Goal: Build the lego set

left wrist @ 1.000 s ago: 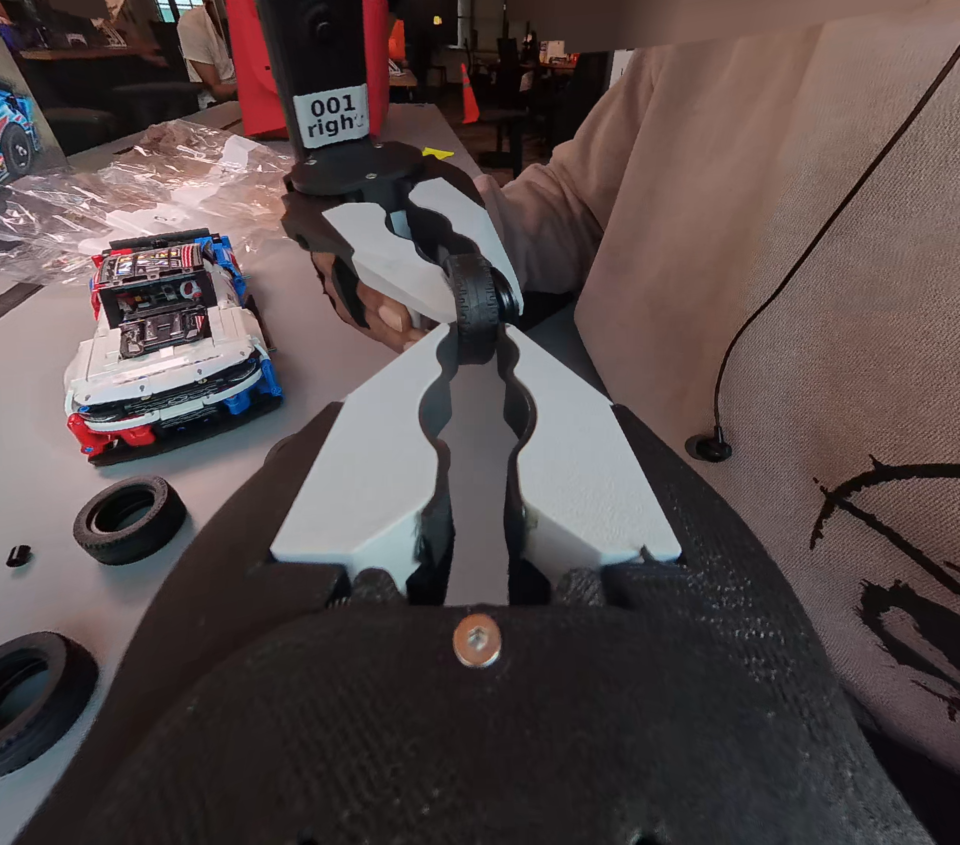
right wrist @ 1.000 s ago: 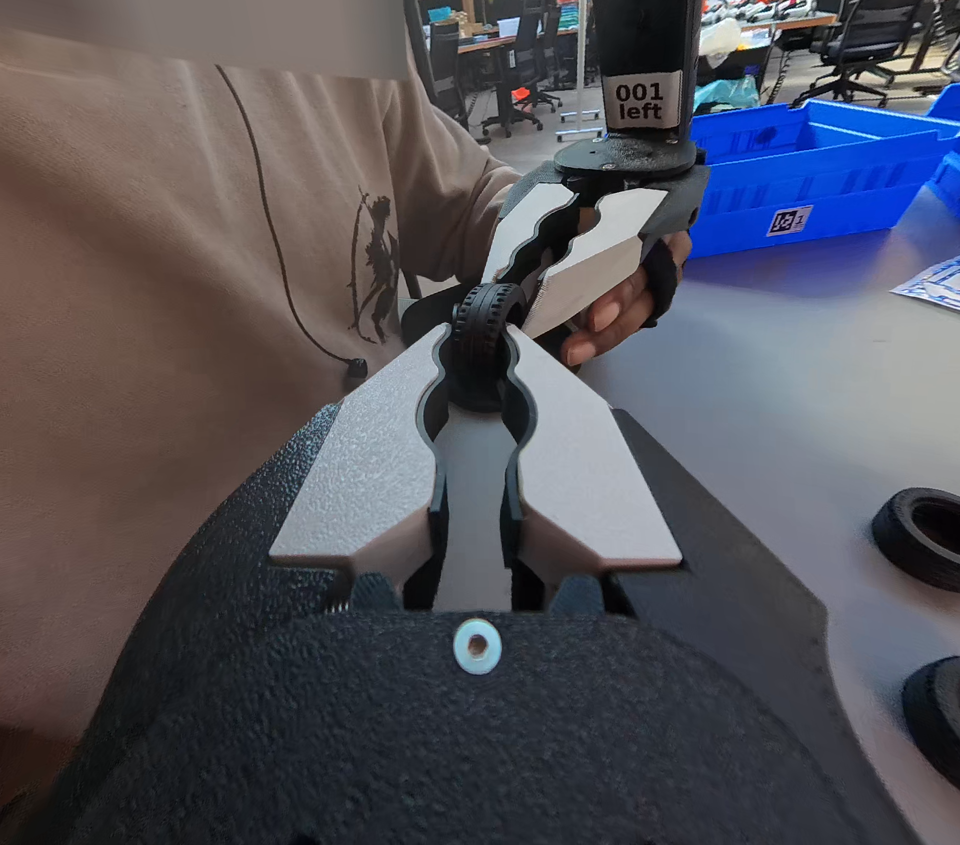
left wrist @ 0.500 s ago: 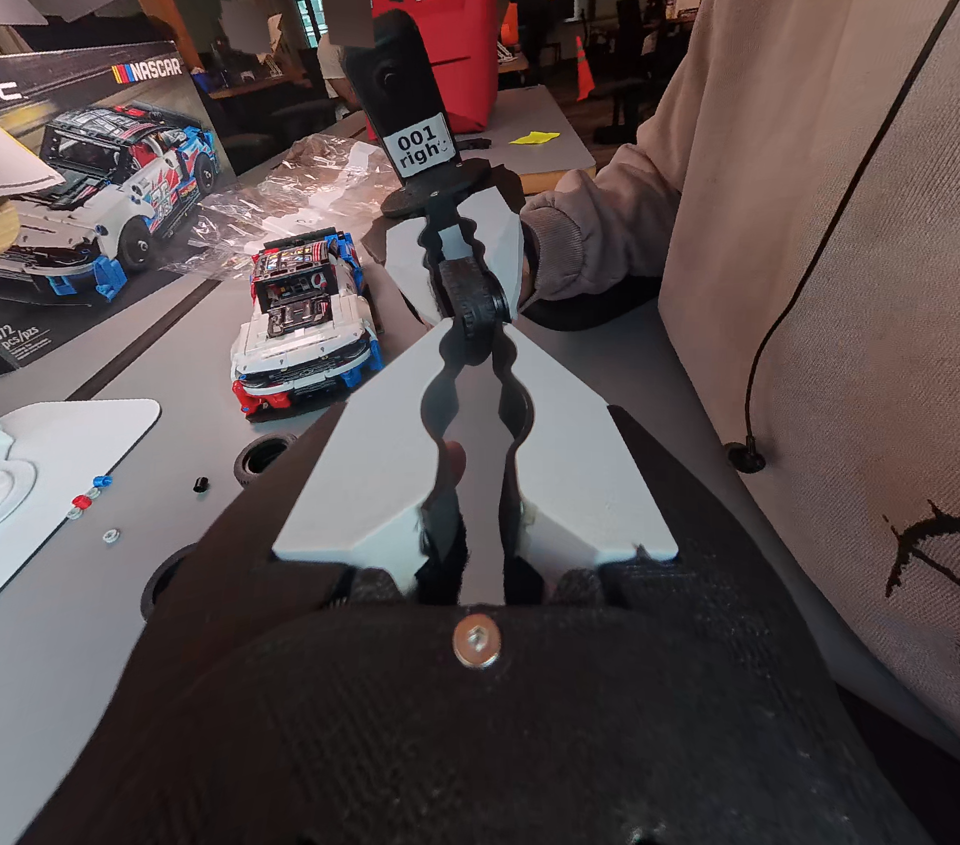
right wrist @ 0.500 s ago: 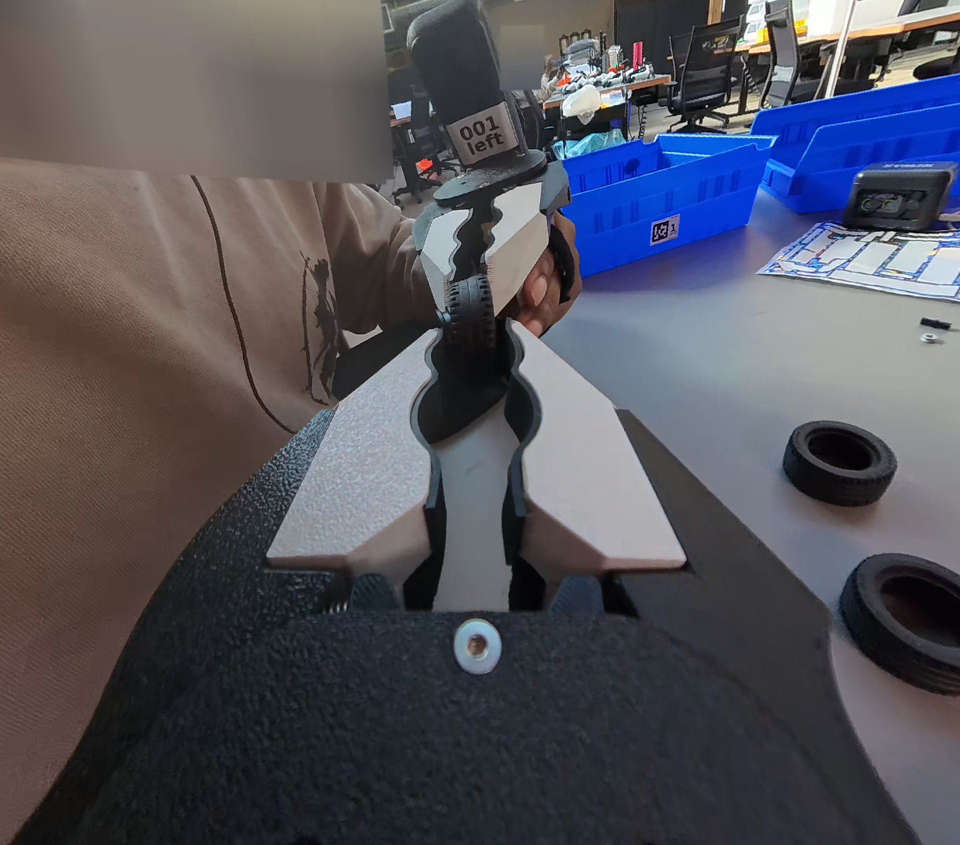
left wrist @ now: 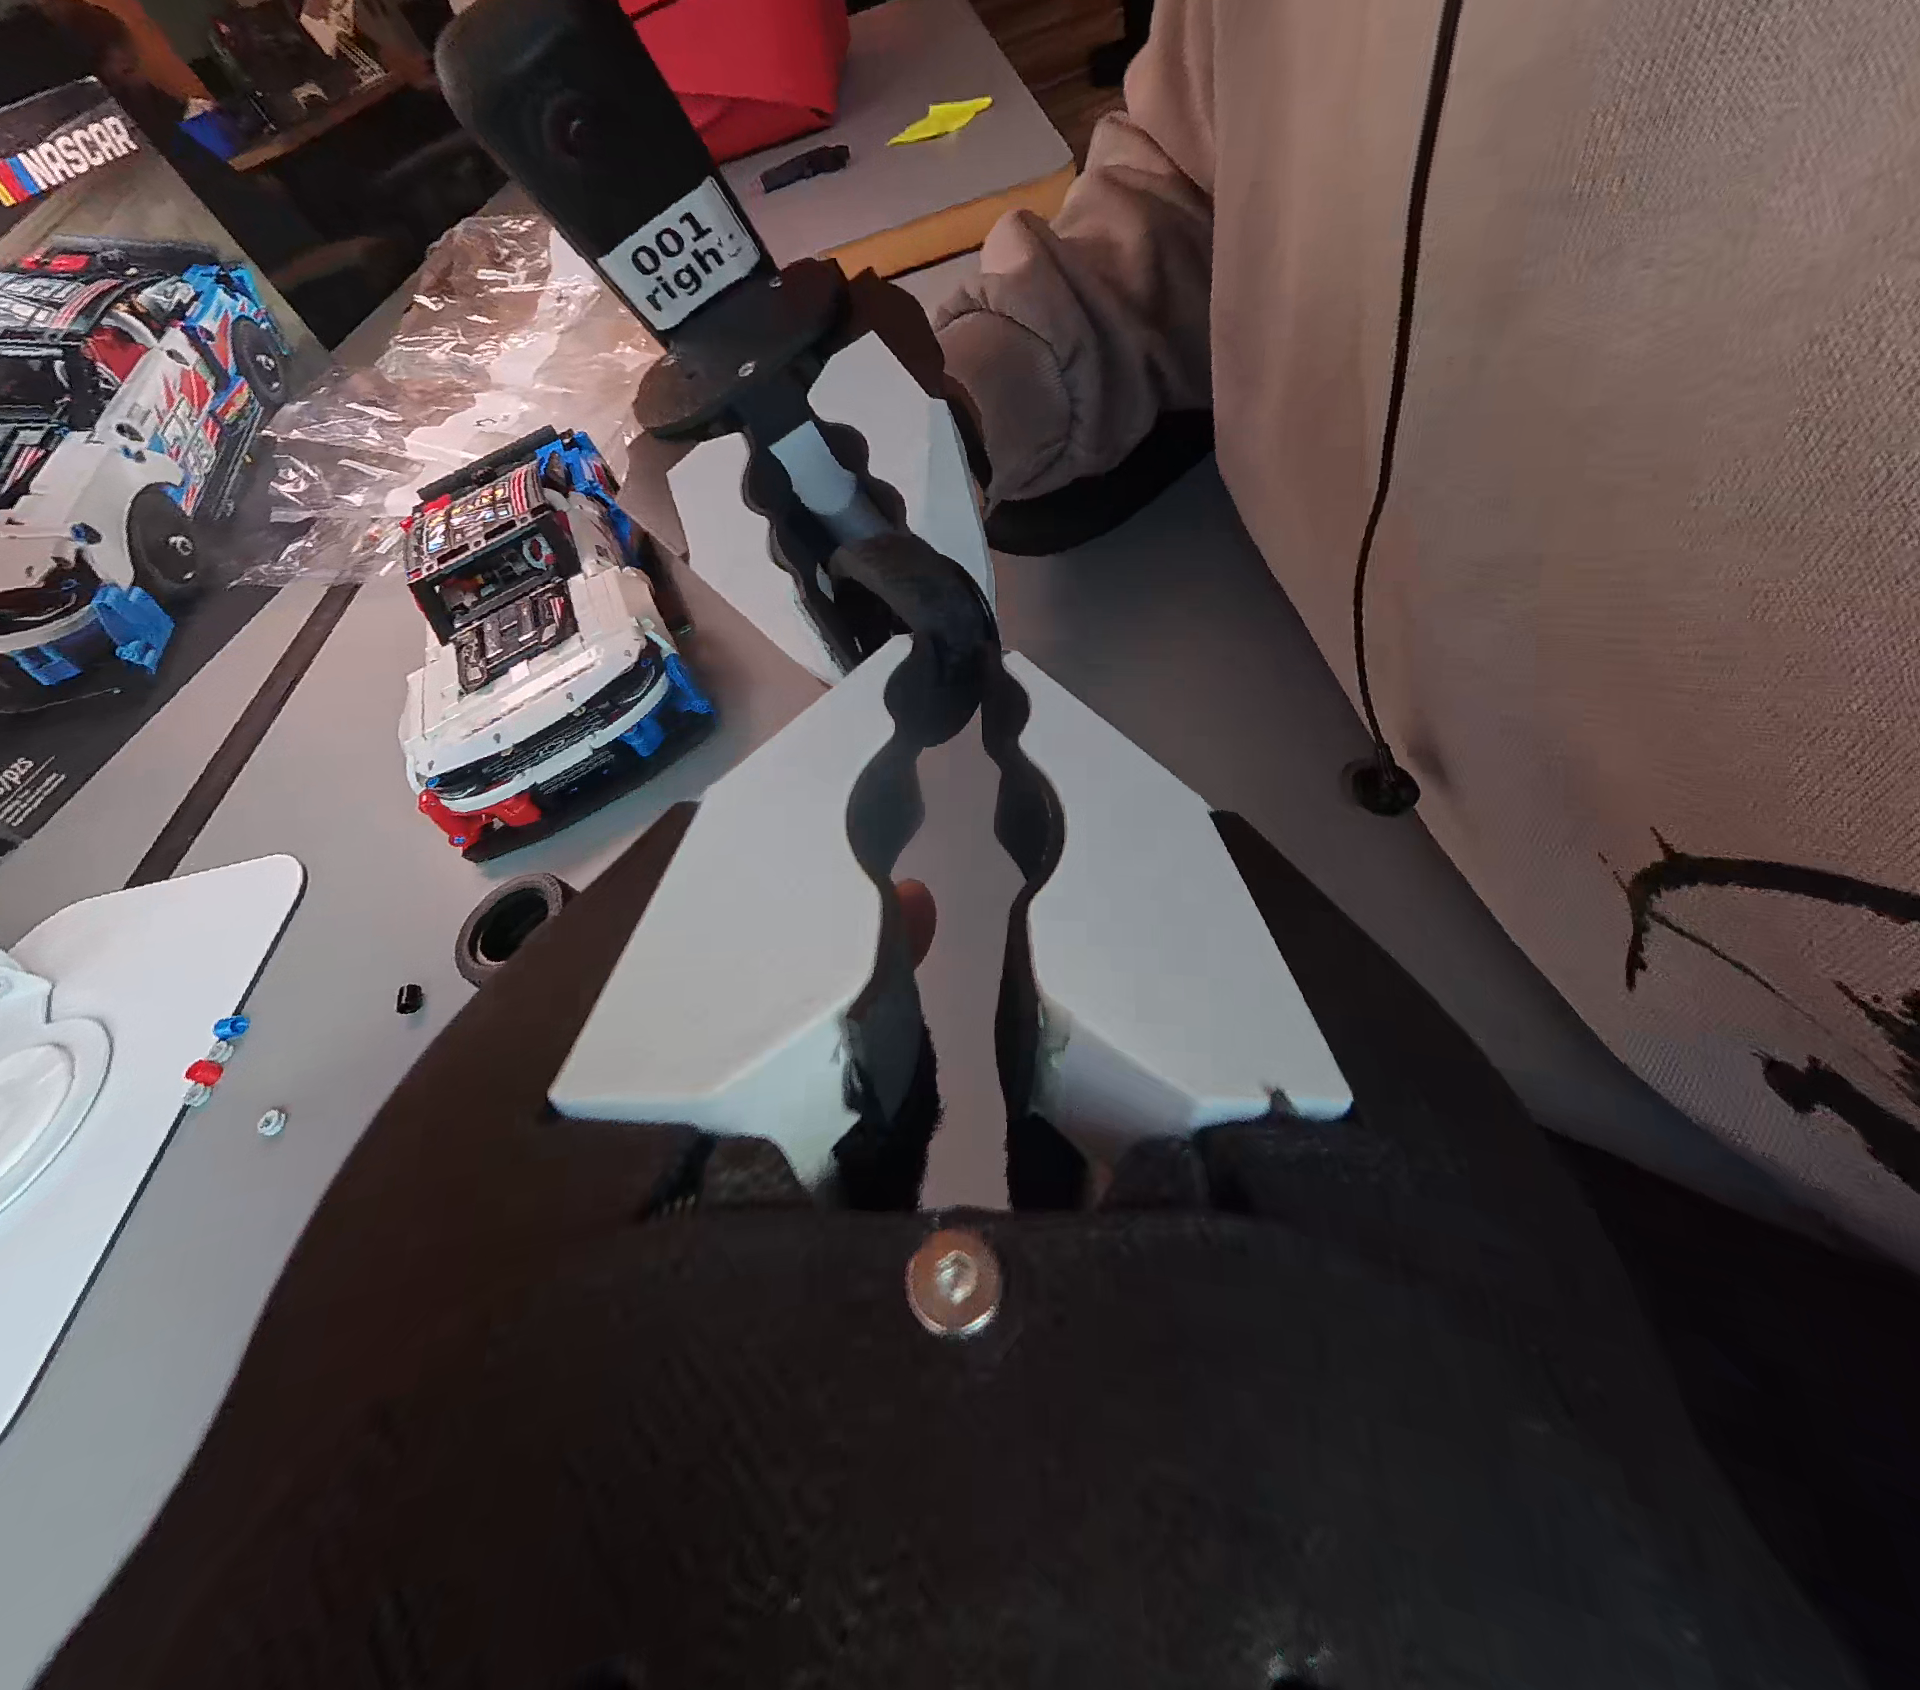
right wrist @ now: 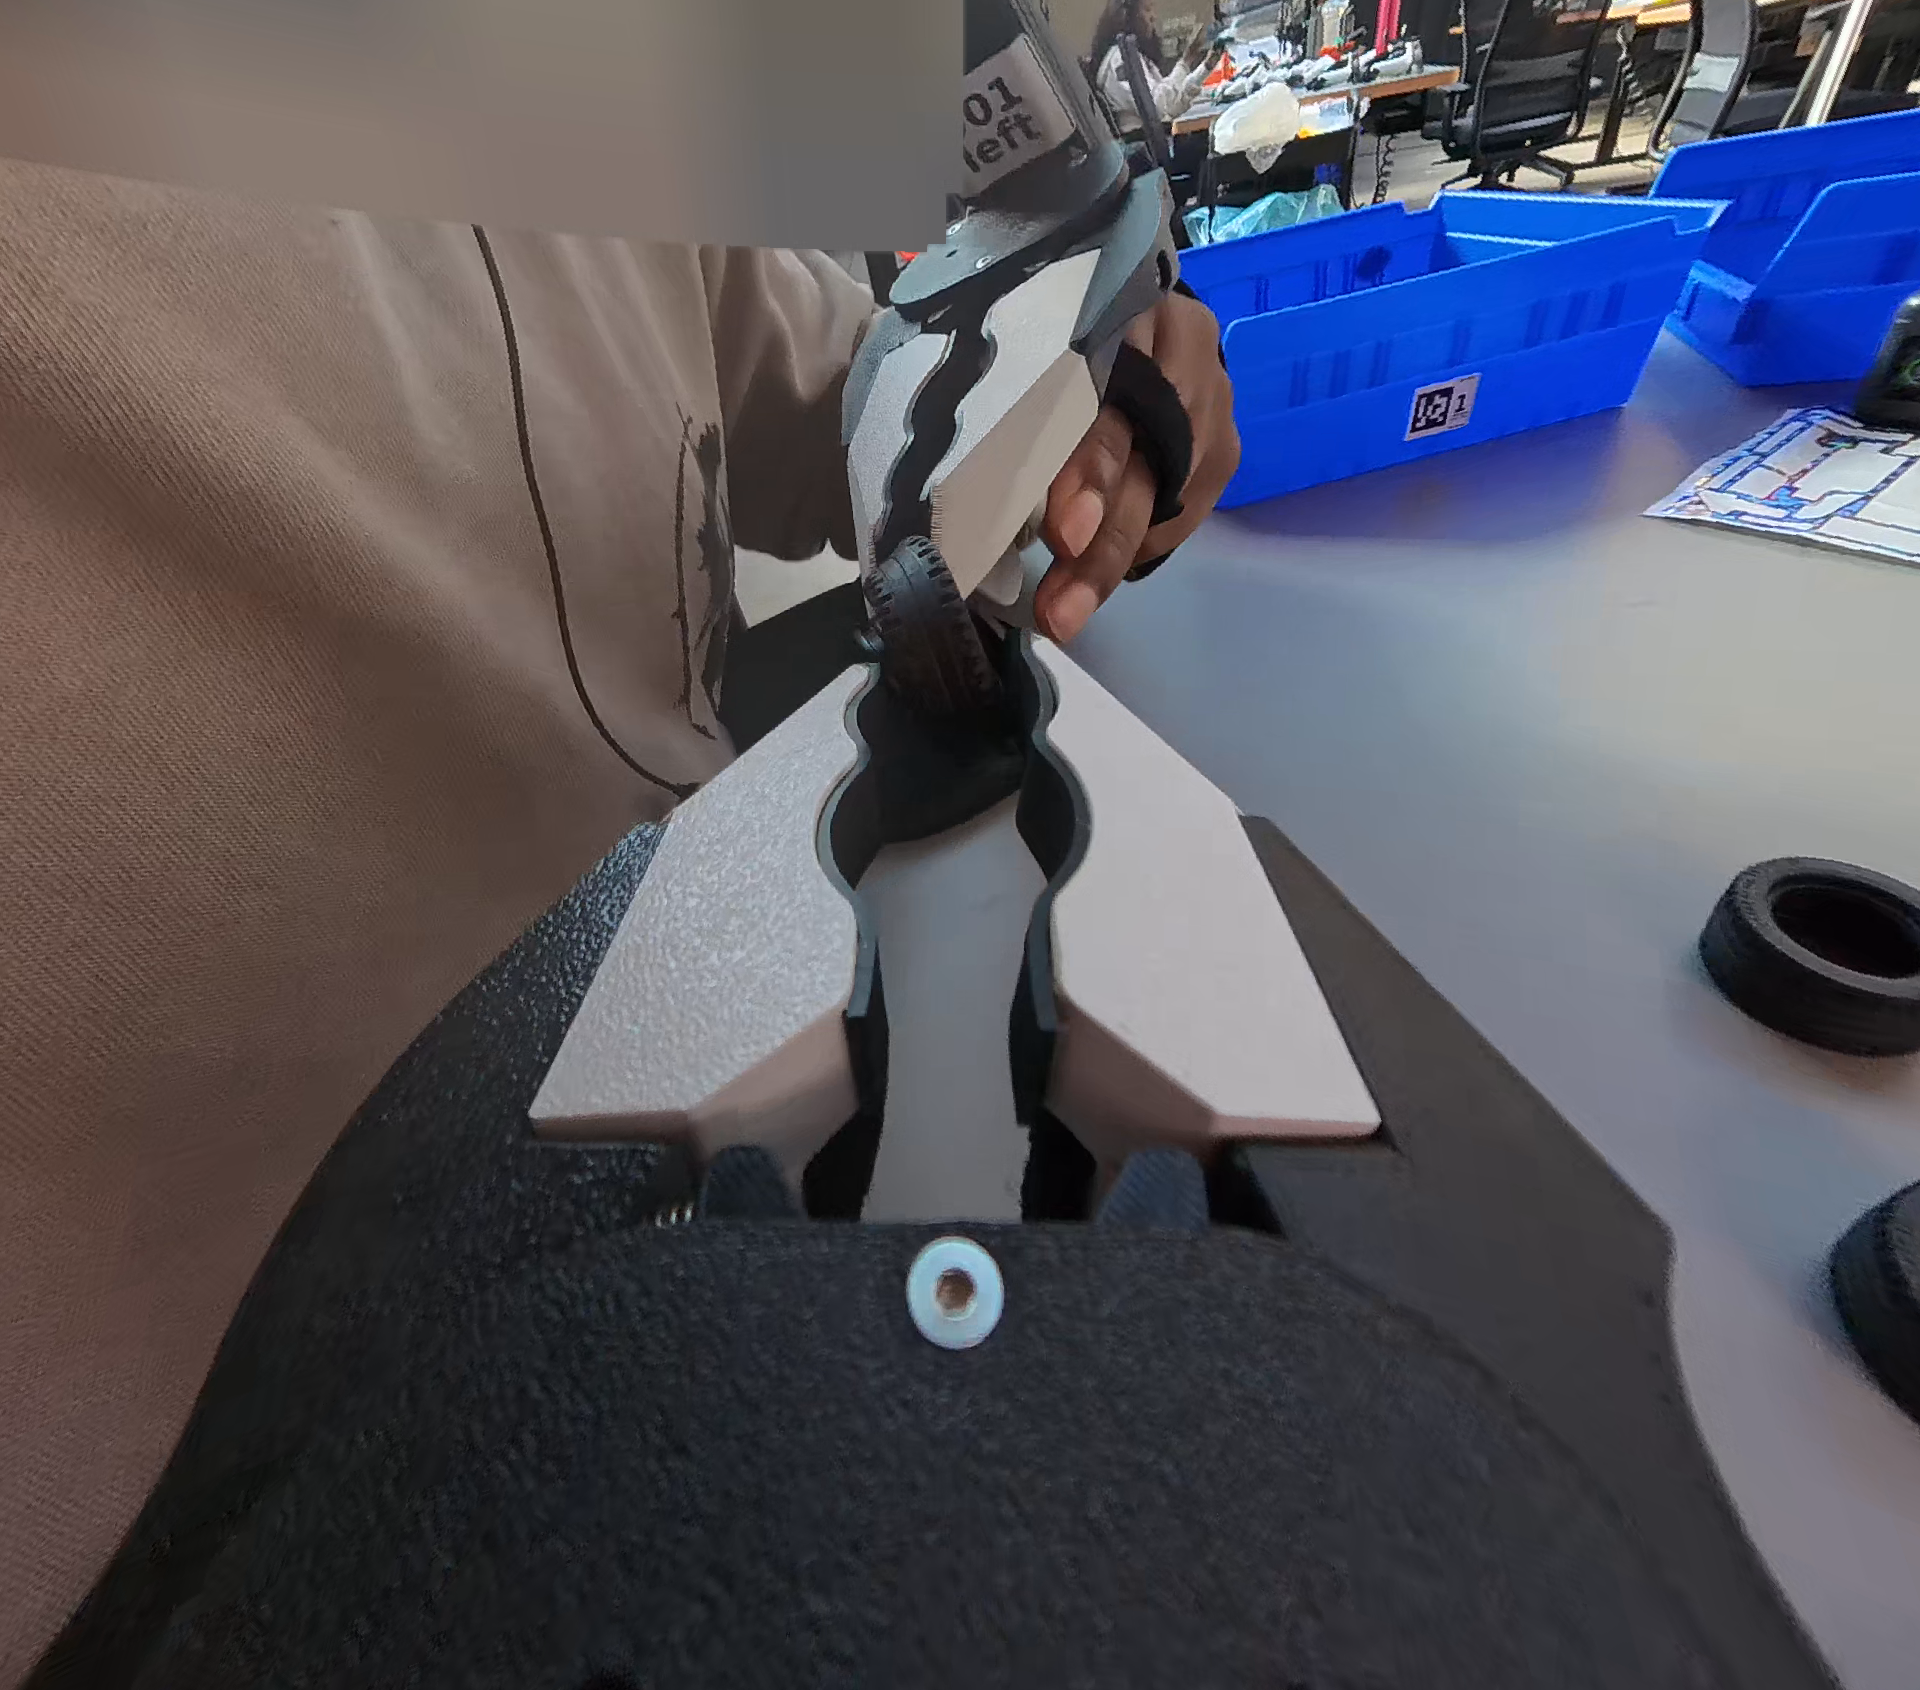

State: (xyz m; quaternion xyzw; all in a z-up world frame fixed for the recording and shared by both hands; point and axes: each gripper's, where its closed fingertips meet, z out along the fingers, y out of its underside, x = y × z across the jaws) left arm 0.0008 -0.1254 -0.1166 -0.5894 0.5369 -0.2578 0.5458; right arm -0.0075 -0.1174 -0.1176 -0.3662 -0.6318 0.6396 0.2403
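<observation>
A small black wheel [right wrist: 928, 641] is being pinched between the meeting tips of the left gripper [left wrist: 951, 669] and right gripper [right wrist: 940, 684], above the table edge [left wrist: 1164, 664]. Which pair is actually clamped cannot be told. If either grip is eased early, the wheel is likely being dropped, away from the wheelless car [left wrist: 540, 653].

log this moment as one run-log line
left tool shut on wheel | right tool shut on wheel | both above table | lego car wheel-less
</observation>
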